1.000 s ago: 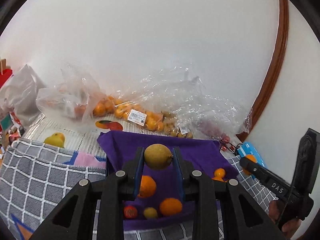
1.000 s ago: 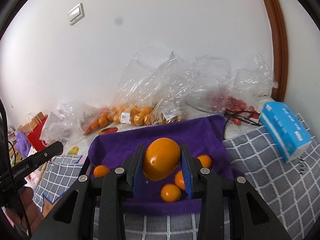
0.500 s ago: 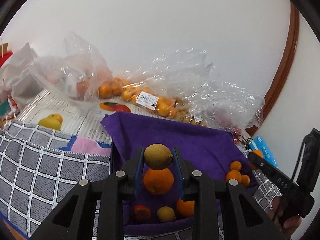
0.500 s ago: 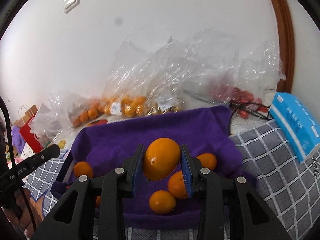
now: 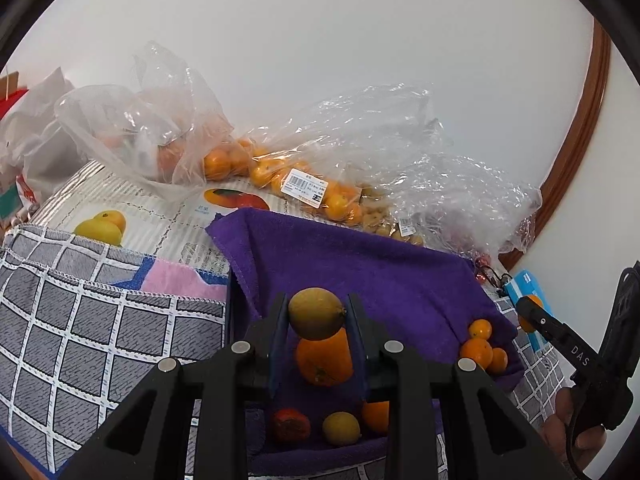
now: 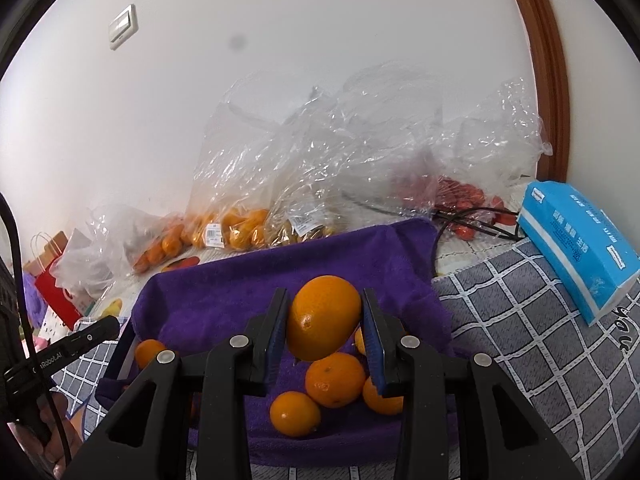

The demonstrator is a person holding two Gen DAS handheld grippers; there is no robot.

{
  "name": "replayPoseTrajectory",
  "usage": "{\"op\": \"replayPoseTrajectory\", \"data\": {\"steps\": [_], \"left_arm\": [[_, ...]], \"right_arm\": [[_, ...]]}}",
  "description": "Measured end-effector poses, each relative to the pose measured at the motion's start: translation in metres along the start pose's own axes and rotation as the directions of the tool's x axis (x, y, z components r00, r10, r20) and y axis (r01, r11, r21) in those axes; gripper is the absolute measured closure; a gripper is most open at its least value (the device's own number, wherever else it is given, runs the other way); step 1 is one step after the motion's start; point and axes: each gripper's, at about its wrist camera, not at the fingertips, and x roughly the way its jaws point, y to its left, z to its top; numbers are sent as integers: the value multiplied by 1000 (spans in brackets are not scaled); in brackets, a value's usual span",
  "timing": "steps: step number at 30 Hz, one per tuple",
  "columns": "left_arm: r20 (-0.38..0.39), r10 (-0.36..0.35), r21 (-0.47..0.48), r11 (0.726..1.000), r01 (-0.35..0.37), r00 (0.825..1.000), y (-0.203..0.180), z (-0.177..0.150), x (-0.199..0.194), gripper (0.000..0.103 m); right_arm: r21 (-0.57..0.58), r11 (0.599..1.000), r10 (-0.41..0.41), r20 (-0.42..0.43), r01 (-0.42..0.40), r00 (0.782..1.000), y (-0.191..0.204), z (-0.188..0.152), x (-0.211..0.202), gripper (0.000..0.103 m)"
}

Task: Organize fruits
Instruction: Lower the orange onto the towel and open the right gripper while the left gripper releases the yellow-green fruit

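1. The left gripper (image 5: 317,316) is clenched on a yellow-green lemon (image 5: 317,313), which sits between its two blue pads above the purple towel (image 5: 360,272).
2. The right gripper (image 6: 325,320) is clenched on a large orange (image 6: 323,317), also held over the purple towel (image 6: 248,280).
3. The towel lines a dark tray; only its near left edge shows in both views.
4. The left wrist view shows fruits lying under the lemon: an orange just behind it, a red fruit (image 5: 291,424), a small yellow fruit (image 5: 341,428), and three small oranges (image 5: 482,346) at the right side of the towel.
5. The right wrist view shows instead three loose oranges (image 6: 335,379) below the held one, and one more at the left edge of the towel.
6. Only the right wrist view shows the whole blue tissue pack (image 6: 580,240) on the grey checked cloth (image 6: 520,320) at the right, a wall switch, and red fruits behind a black cable.
7. Only the left wrist view shows the printed fruit mat (image 5: 160,212) far left of the towel.
8. Both views show clear plastic bags (image 5: 304,184) with small oranges against the far wall.
9. Each view catches the other gripper at its edge, with fingers of the person's hand on the handle.
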Motion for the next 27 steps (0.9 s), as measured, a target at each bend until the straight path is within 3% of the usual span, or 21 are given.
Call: {"op": "replayPoseTrajectory", "data": {"steps": [14, 23, 27], "left_arm": [[26, -7, -84, 996, 9, 1000, 18, 5, -2, 76], [-39, -139, -80, 988, 136, 990, 9, 0, 7, 76], [-75, -162, -63, 985, 158, 984, 1, -5, 13, 76]], "right_arm": [[33, 999, 6, -16, -6, 1000, -7, -2, 8, 68], [-21, 998, 51, -67, -53, 996, 14, -10, 22, 68], [-43, 996, 71, -105, -75, 992, 23, -16, 31, 68]]}}
